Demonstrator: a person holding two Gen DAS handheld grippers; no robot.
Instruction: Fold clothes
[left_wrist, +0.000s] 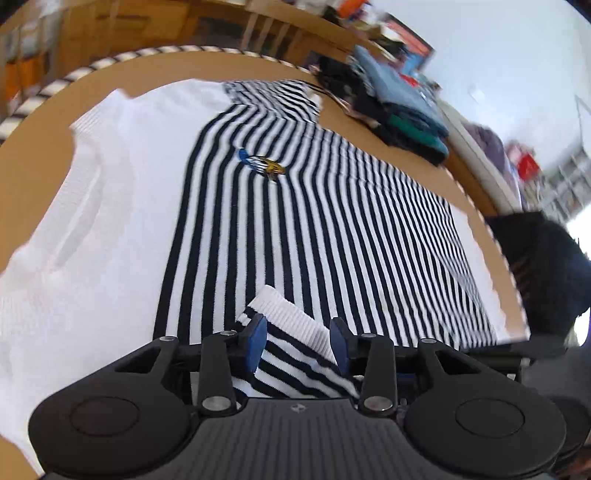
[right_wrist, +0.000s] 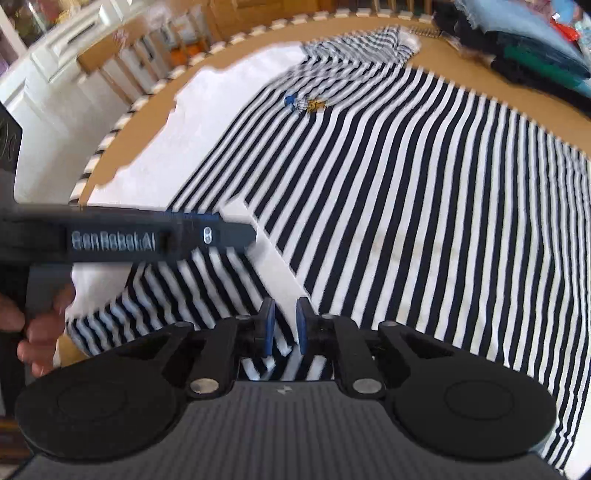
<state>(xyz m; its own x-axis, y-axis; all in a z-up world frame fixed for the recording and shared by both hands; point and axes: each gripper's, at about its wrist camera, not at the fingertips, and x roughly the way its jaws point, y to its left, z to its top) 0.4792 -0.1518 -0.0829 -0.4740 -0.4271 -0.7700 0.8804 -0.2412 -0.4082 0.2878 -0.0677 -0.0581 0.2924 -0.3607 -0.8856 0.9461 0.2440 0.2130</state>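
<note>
We find the striped shirt (left_wrist: 332, 206) spread flat on the brown table (left_wrist: 369, 107), chest badge (left_wrist: 264, 166) facing up and collar toward the far edge, lying partly over a white garment (left_wrist: 92, 206) on the far left side. One striped sleeve (left_wrist: 291, 343), ending in a white ribbed cuff (left_wrist: 284, 310), is turned inward across the body, which we judge to be the sleeve fold of the task in hand.

The left gripper (left_wrist: 299, 341) stands with its blue pads apart; the cuff lies between them, and the pads do not appear to press it, so we read this as a release after laying the sleeve down.

The right gripper (right_wrist: 283, 326) has its jaws narrowly parted over the striped cloth near the sleeve's lower edge; we see no pinch. We judge it is there to steady the fold.

A stack of folded clothes (left_wrist: 402, 107) sits at the far right corner, apparently finished work. A hand (right_wrist: 37, 328) holds the left tool in the right wrist view.
</note>
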